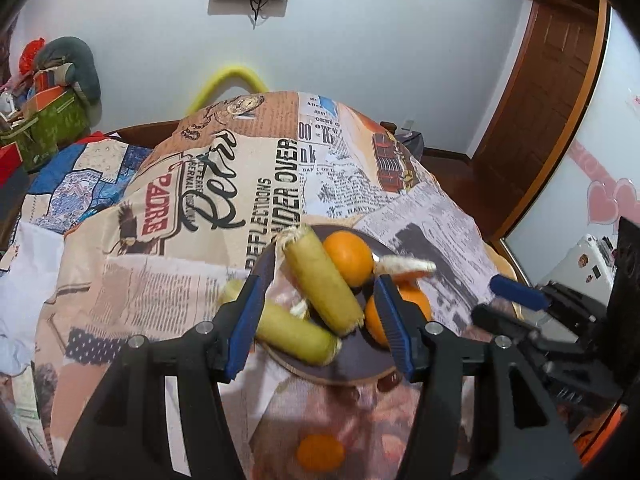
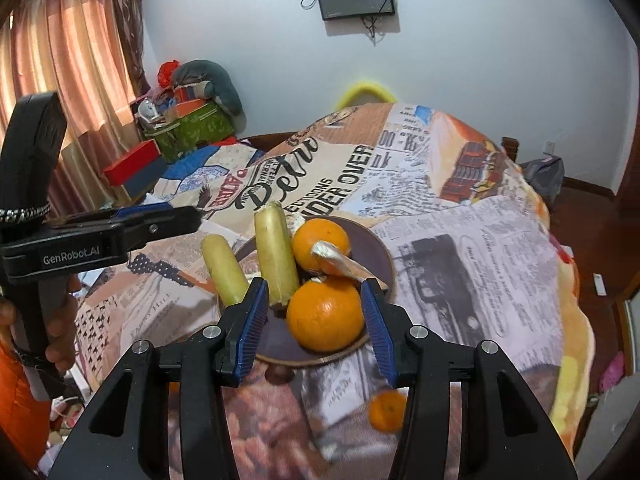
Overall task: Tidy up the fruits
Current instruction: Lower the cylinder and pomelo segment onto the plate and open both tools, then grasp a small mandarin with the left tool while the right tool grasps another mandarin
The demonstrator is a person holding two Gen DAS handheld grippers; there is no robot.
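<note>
While both grippers, left (image 1: 316, 316) & right (image 2: 314, 314), are hovering spread-jawed over the dark round plate (image 2: 380, 256), right should be centring on the near round orange (image 2: 325, 314) w/o nudging the pale yellow-green cane pieces (image 2: 276, 256).

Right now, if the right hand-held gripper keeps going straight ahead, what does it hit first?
Probably the near orange on the dark plate: it sits between the open fingers of the right hand-held gripper, just ahead. Depth is hard to judge through the fisheye.
</note>
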